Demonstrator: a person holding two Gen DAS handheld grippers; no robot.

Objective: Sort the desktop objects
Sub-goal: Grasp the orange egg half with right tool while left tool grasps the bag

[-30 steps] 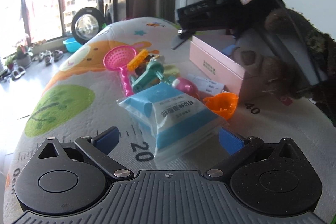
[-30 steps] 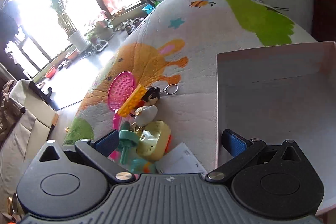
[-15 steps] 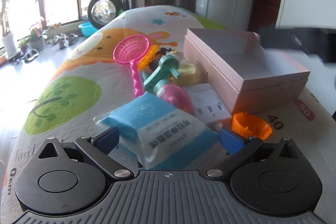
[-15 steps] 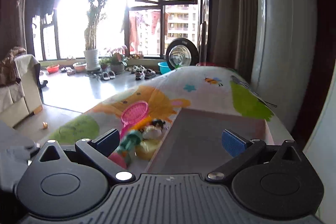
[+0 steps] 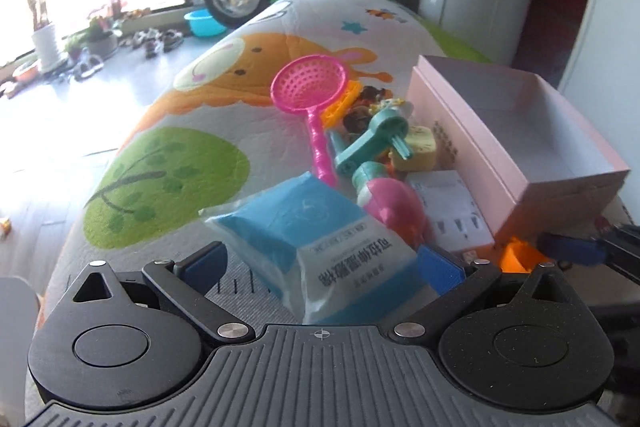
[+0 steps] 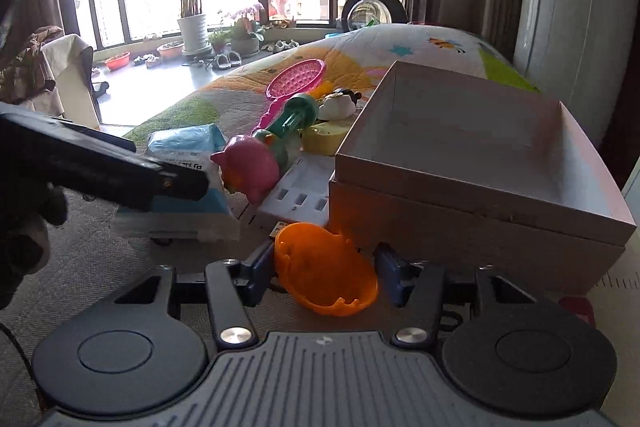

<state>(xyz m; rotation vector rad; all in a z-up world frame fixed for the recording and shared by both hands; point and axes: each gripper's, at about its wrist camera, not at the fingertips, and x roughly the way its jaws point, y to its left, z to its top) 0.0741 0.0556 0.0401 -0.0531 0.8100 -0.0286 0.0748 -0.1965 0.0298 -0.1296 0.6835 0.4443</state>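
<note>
The right gripper (image 6: pixel 326 273) was low over the surface (image 6: pixel 100 259), which was covered with a cartoon-printed mat, and its jaws were closing around an orange cup-shaped toy (image 6: pixel 326 269). The toy lay on its side between the two blue pads, its open mouth toward the camera. The left pad looked to be against its rim, while I could not tell whether the right pad had reached it. The toy sat just in front of the near corner of the open pink box (image 6: pixel 480 163), whose inside was bare.

The left gripper (image 5: pixel 320 263) stood with its jaws wide on either side of a blue-and-white packet (image 5: pixel 320 247), the pads clear of it. The packet lay flat on the mat at the near end of the pile.

Beyond the packet lay a pink pig-shaped toy (image 6: pixel 250 165) and, beside it against the box wall, a white flat carton (image 6: pixel 298 197). Further back were a teal plastic toy (image 5: pixel 372 139), a pale yellow piece (image 5: pixel 418 149), and a pink toy sieve (image 5: pixel 310 89) with its handle pointing toward the packet. A yellow strip and some small dark figures were crowded behind the sieve, too jumbled to tell apart.

From the right wrist view, the left gripper's dark body came in from the left over the packet.
</note>
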